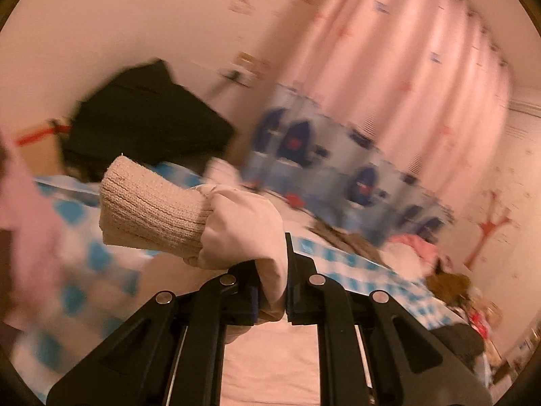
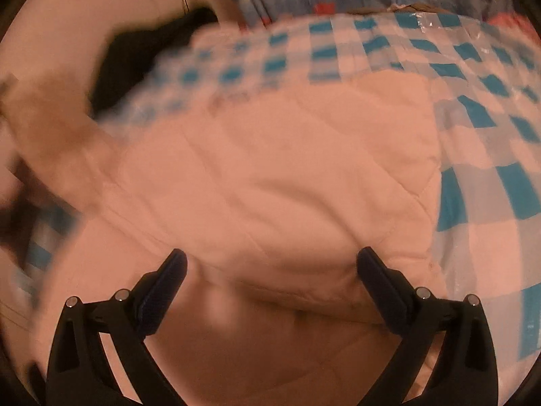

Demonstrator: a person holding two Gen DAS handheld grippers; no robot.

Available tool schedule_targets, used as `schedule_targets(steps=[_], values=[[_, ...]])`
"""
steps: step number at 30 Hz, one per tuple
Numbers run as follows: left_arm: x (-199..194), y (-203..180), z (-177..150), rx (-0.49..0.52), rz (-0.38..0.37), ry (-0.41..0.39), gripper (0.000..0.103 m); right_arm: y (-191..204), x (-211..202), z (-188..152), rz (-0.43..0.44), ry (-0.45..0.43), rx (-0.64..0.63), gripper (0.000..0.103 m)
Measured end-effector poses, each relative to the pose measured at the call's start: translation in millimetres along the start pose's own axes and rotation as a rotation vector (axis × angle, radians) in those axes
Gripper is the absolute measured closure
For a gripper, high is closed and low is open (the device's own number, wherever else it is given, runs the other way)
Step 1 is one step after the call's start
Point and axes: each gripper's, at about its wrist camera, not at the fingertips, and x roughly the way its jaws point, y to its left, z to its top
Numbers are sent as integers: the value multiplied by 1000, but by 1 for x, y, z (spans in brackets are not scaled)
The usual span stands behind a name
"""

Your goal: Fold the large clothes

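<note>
A large pale pink padded jacket (image 2: 270,176) lies spread on a blue-and-white checked cloth (image 2: 490,135). In the left wrist view my left gripper (image 1: 272,287) is shut on the jacket's sleeve (image 1: 243,223), whose ribbed knit cuff (image 1: 152,203) sticks out to the left above the surface. In the right wrist view my right gripper (image 2: 272,267) is open, its fingers (image 2: 169,284) straddling a fold of the jacket near its lower edge; I cannot tell if they touch it.
A black garment or bag (image 1: 145,121) sits at the far left. A blue printed fabric piece (image 1: 338,169) stands behind the checked cloth. Pink curtains (image 1: 405,67) hang behind. Mixed clothes (image 1: 422,250) are piled at the right.
</note>
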Motion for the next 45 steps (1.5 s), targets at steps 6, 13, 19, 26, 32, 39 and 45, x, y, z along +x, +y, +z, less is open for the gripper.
schedule_targets(steps=[6,13,19,26,32,39,45], values=[[73,-75,-65,51,-157,131,94,-26,-17,13,396,-112,222,6],[153,-128,-183,212,-226,303,94,-71,-17,15,642,-191,457,6],[196,-167,-288,650,-146,483,90,-91,-24,17,703,-271,519,7],[165,-219,-373,1299,-66,375,49,-110,-25,12,731,-292,602,7],[126,-204,-342,1198,-120,383,29,-113,-24,12,728,-271,613,7],[95,-105,-228,795,3,252,14,-98,-17,27,577,-181,558,7],[116,-39,-189,645,226,164,14,-77,7,56,377,-64,425,83]])
